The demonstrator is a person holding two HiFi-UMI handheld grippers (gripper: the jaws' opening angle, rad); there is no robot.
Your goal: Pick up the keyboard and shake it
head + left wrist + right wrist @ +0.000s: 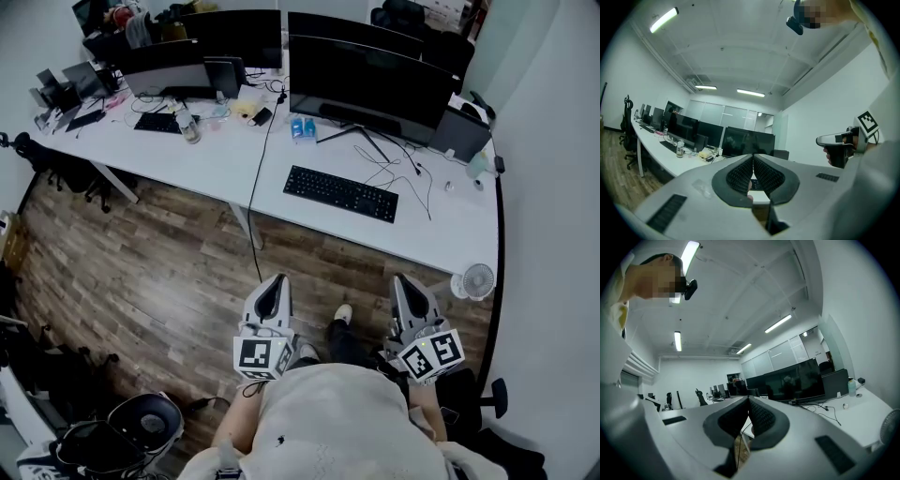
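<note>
While level, both grippers (274, 281) (402, 281) closed.

— What's on the white desk (450, 234)?
— A wide dark monitor (370, 84), loose cables (405, 171), and a small white fan (478, 279) at its near right edge.
— Further left?
— A clear bottle (190, 127). A black cord (253, 202) drops to the wood floor (141, 262).
— The dark shape at bottom left?
— Possibly a bag (150, 422); it is too blurred to tell.

The head view looked steeply down on the table (450, 234) from afar; both gripper views looked level toward it, sharing the monitors (370, 89).
</note>
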